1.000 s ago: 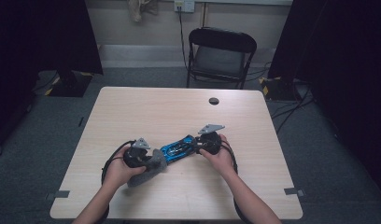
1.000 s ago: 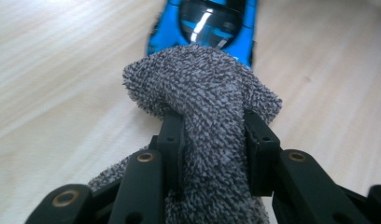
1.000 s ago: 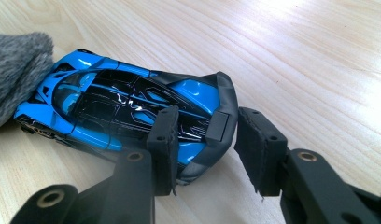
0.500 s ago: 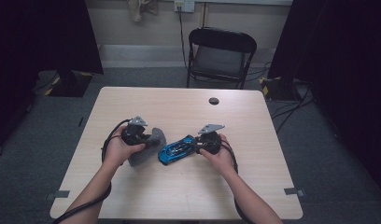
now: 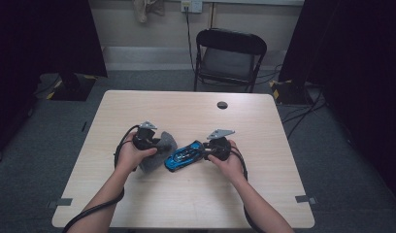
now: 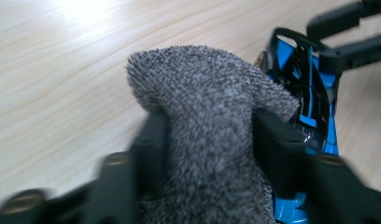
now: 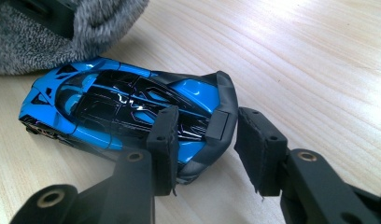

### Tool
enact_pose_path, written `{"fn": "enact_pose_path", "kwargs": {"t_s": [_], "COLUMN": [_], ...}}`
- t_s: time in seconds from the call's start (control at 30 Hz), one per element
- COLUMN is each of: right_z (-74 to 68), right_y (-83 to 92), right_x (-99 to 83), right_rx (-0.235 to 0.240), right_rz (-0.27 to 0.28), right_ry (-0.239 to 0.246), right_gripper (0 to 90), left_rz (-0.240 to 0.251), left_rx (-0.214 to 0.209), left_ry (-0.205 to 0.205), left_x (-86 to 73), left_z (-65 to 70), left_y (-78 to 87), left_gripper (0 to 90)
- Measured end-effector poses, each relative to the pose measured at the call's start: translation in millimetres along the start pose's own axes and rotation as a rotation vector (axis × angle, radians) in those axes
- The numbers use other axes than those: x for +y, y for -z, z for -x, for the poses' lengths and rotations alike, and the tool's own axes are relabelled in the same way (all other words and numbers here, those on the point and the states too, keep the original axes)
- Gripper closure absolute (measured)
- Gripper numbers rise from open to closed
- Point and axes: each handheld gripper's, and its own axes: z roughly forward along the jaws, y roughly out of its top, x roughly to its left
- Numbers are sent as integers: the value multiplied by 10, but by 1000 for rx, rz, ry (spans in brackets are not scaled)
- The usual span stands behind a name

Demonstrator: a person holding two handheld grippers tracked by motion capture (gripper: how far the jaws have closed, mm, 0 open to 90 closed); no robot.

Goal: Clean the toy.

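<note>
Your left gripper (image 6: 207,154) had just been opening, its jaws still flanking the grey cloth (image 6: 212,121) beside the car (image 5: 185,156). Your right gripper (image 7: 202,140) pinched the car's tail on the worktop (image 5: 186,204).

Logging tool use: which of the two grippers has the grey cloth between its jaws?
The left gripper: grey cloth sits between its jaws, which have just been opening. The right gripper straddles the blue toy car.

Grey cloth (image 5: 157,150) drawn off blue car (image 5: 184,156), left hand-held gripper (image 5: 163,144) jaws opening
</note>
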Motion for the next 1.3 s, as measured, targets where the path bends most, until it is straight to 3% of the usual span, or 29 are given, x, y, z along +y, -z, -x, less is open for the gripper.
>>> {"fn": "enact_pose_path", "kwargs": {"t_s": [0.13,0.27,0.37,0.77,0.83,1.07,1.3], "right_z": [-5,-9,-13,-8,-6,-8,-10], "right_y": [-1,-2,0,-1,-2,-3,-3], "right_x": [7,13,12,3,1,3,-7], "right_rx": [-3,-6,-7,-3,-3,-3,-3], "right_rz": [-4,-7,-8,0,1,0,6], "right_ry": [4,11,9,4,2,2,-1], "right_gripper": [595,595,596,596,596,596,596], "left_rz": [-14,-13,-16,-23,-24,-35,-22], "left_rx": [15,19,29,7,-3,-4,13], "left_ry": [-26,-48,-50,-46,-29,-18,-19], "left_x": [-66,-163,-221,-306,-310,-274,-136], "left_z": [-16,-19,-41,-47,-54,-57,-92], "left_y": [118,191,211,139,132,141,150], "left_gripper": [309,305,363,521,566,687,706]}}
